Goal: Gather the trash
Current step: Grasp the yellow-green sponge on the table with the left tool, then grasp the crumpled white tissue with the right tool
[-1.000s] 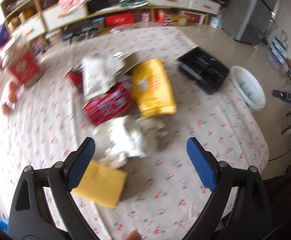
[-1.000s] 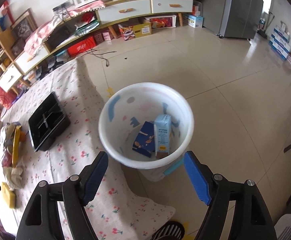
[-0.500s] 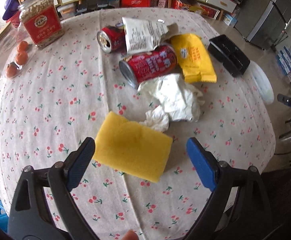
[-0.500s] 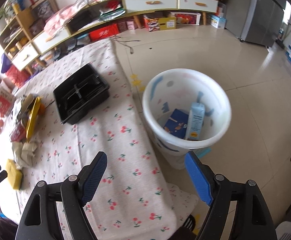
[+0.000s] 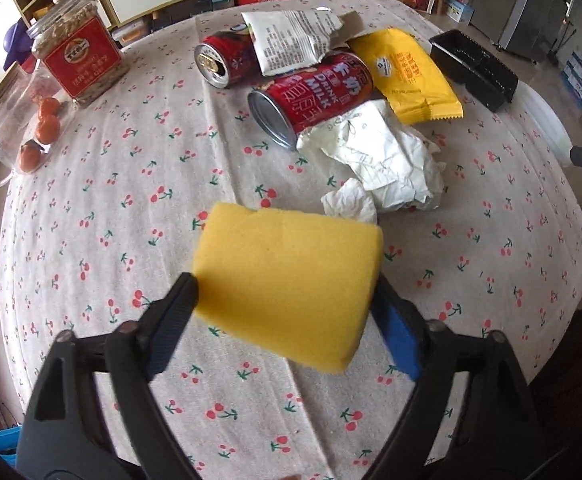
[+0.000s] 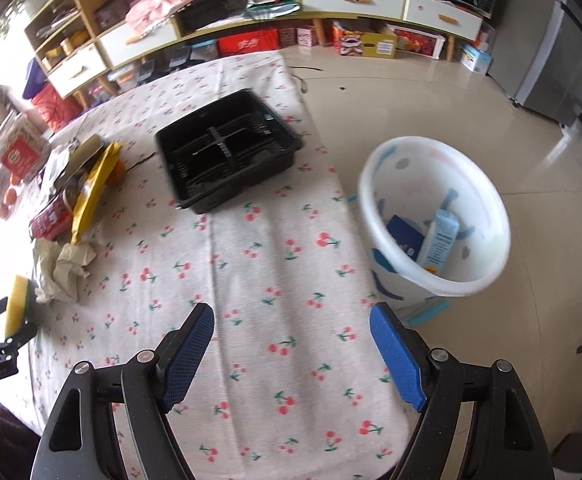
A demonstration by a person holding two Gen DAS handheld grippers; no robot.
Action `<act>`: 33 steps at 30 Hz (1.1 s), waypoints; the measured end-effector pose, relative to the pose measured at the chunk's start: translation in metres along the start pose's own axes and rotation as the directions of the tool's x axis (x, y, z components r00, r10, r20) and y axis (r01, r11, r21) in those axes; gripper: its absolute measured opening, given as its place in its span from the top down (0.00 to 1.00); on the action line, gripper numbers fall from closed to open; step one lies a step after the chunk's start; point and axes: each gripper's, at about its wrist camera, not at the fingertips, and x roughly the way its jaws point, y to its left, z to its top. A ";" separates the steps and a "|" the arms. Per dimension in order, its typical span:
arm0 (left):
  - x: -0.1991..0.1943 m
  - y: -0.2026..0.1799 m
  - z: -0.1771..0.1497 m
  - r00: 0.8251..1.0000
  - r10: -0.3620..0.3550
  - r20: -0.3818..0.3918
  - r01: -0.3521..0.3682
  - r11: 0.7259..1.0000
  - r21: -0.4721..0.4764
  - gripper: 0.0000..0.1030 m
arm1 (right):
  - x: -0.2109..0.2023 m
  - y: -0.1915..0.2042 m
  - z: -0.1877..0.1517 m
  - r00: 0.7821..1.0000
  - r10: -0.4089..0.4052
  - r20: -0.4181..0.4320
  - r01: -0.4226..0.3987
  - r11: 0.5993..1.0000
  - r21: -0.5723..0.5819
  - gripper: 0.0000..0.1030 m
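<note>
Yellow sponge (image 5: 287, 286) is sitting crosswise between the left gripper (image 5: 287, 312) jaws, which are clamping its ends above the tablecloth (image 5: 91, 240). Right gripper (image 6: 291, 356) is hovering wide and empty; the bin (image 6: 435, 216) is lying nearer it, off the table's edge.

Red can (image 5: 227, 58) half under wrapper (image 5: 295, 40)

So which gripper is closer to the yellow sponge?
Left. The left gripper has its jaws around the yellow sponge. The right gripper is open and empty, far across the table, nearer the white bucket.
</note>
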 end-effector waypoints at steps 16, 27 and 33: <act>-0.052 0.034 0.004 0.977 -0.068 0.203 0.096 0.987 -0.131 0.60 | 0.009 0.088 0.012 0.997 0.082 -0.003 -0.082 0.989 -0.122 0.21; -0.068 0.049 0.005 0.962 -0.029 0.271 0.073 0.985 -0.154 0.61 | 0.023 0.166 0.024 0.970 0.239 -0.039 -0.242 0.952 -0.188 0.21; -0.064 0.058 0.002 0.967 -0.021 0.255 0.068 0.982 -0.178 0.61 | 0.044 0.200 0.024 0.958 0.277 -0.067 -0.285 0.932 -0.222 0.22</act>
